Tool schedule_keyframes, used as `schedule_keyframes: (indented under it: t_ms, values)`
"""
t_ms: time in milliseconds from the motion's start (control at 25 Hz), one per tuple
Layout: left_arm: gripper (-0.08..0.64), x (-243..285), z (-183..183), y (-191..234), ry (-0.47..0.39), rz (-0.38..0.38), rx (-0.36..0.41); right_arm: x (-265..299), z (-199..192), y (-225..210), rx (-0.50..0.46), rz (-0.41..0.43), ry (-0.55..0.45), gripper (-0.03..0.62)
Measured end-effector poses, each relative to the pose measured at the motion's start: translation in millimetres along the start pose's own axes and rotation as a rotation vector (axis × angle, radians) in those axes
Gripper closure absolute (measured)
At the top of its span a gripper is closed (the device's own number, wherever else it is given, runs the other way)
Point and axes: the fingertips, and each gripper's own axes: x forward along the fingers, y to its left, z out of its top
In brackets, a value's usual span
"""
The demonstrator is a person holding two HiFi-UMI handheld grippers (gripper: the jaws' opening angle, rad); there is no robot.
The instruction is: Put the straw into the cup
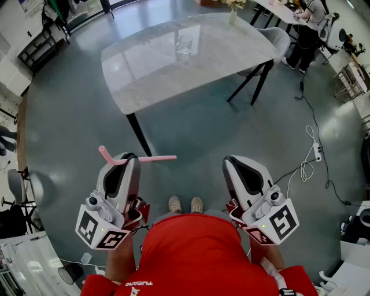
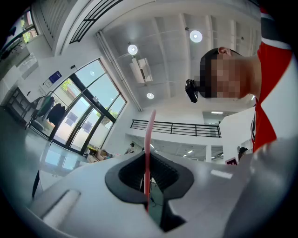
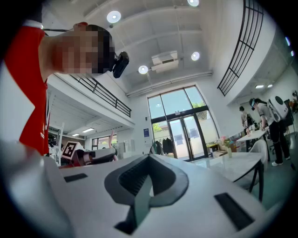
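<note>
A pink bendy straw point(image 1: 144, 158) lies crosswise at the tip of my left gripper point(image 1: 130, 158), which is shut on it. In the left gripper view the straw point(image 2: 149, 148) stands up between the closed jaws of the left gripper point(image 2: 147, 188). My right gripper point(image 1: 234, 163) is shut with nothing in it, and its jaws meet in the right gripper view too point(image 3: 143, 188). Both grippers are held low, near my body and pointing upward. A clear glass cup point(image 1: 184, 44) stands on the marble table point(image 1: 150, 69), far ahead of both grippers.
A grey chair point(image 1: 273, 38) stands at the table's right end and a small vase of flowers point(image 1: 233, 14) at its far edge. A person point(image 1: 305, 28) stands at another table, back right. A power strip and cable point(image 1: 317, 151) lie on the floor.
</note>
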Motion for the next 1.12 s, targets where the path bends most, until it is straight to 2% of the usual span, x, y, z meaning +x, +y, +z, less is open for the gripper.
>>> schedule_keyframes:
  t_ms: [600, 960, 1120]
  values:
    - [0.529, 3.0, 3.4, -3.6, -0.002, -0.003, 0.013, 0.5, -1.4, -1.3, 0.033, 0.014, -0.009, 0.591]
    - [0.529, 29.0, 1.0, -16.4, -0.02, 0.002, 0.054, -16.3, -3.5, -30.6, 0.041, -0.024, -0.021, 0.591]
    - [0.529, 40.3, -3.6, -22.0, -0.015, 0.016, 0.073, -23.2, -3.4, -44.3, 0.051, -0.016, -0.027, 0.591]
